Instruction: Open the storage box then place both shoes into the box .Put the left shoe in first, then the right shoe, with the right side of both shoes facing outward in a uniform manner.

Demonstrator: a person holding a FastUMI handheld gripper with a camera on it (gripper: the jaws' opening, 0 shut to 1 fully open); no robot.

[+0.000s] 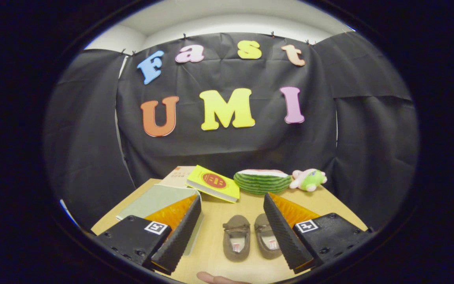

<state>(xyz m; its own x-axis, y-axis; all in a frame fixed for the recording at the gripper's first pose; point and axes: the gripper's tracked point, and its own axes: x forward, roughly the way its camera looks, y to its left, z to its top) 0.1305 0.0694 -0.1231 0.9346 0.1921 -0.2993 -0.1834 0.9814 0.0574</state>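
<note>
Two small brown moccasin shoes lie side by side on the wooden table, toes pointing away: the left one (236,238) and the right one (267,236). Both lie between my fingers. My gripper (231,234) is open wide, raised above the table, with nothing held. The right finger (286,236) partly covers the right shoe's outer edge. A flat pale green storage box (157,200) with its lid shut lies beyond and under the left finger (179,236), to the left of the shoes.
A yellow book (213,183) leans on a tan book (177,176) behind the box. A watermelon-slice plush (262,181) and a green and pink plush toy (309,179) sit along the table's far edge. A fingertip (215,279) shows at the near edge.
</note>
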